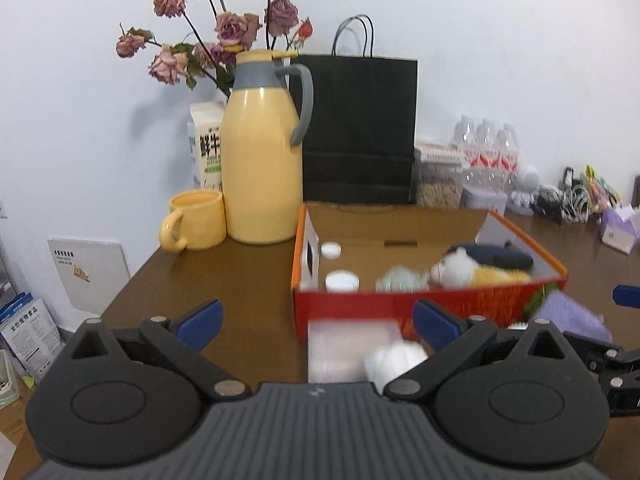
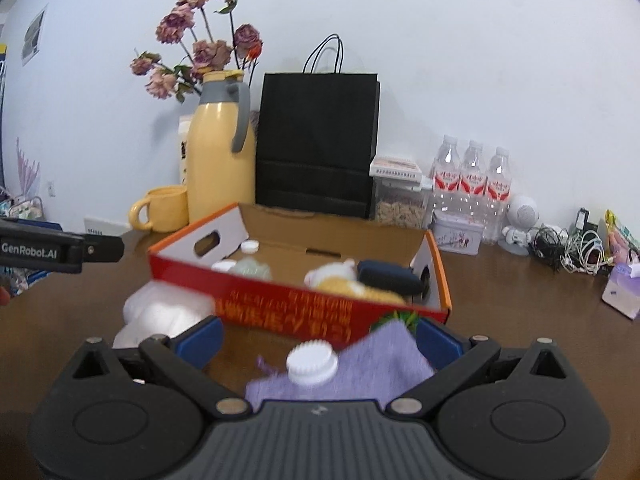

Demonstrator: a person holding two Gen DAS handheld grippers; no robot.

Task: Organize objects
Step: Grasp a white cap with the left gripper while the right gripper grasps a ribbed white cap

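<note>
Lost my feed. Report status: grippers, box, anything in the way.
Left gripper open, empty. Right gripper open, empty, over purple cloth and white cap. Box open, part filled. White soft thing lies against its front.

Bright even light, foreground perhaps motion-blurred, fisheye-bent edges

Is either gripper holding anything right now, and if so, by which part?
Nothing is held. The left gripper and right gripper both have their jaws wide open; the white bottle cap on the purple cloth lies untouched between the right jaws.
</note>
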